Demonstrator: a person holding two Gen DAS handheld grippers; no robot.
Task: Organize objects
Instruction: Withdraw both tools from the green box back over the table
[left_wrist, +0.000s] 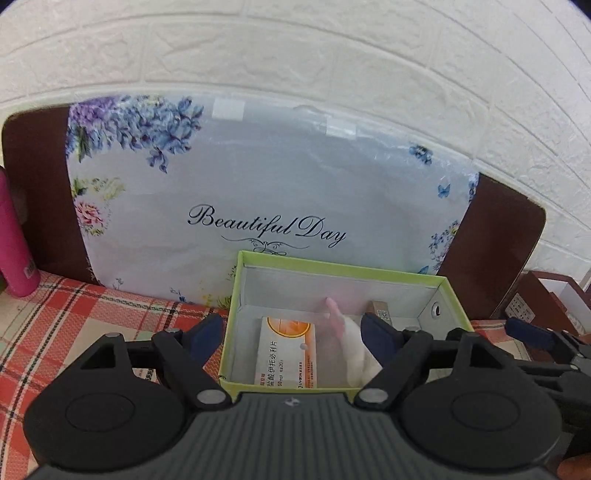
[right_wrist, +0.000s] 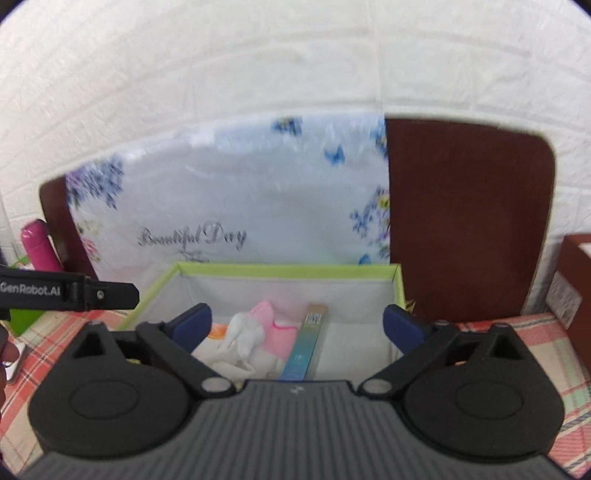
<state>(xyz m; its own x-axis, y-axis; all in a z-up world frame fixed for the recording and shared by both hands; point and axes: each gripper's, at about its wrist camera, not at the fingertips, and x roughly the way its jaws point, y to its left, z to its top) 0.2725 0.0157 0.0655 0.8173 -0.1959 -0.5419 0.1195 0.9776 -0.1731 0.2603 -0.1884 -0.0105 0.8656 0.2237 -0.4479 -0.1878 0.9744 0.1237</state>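
Box (left_wrist: 236, 295) with the green rim sits on the plaid cloth (left_wrist: 74, 306), already holding, left to right, a medicine carton (left_wrist: 286, 354), a white-and-pink cloth bundle (right_wrist: 251, 332) and a slim teal carton (right_wrist: 306, 343). Left gripper (left_wrist: 291, 332) is spread wide, empty, straddling the box's left wall; right gripper (right_wrist: 297, 321) hangs fully released over the box, nothing between its fingers. Looks like the drop-off step is done; next move: back out and fetch another item, maybe the pink bottle (left_wrist: 14, 240).
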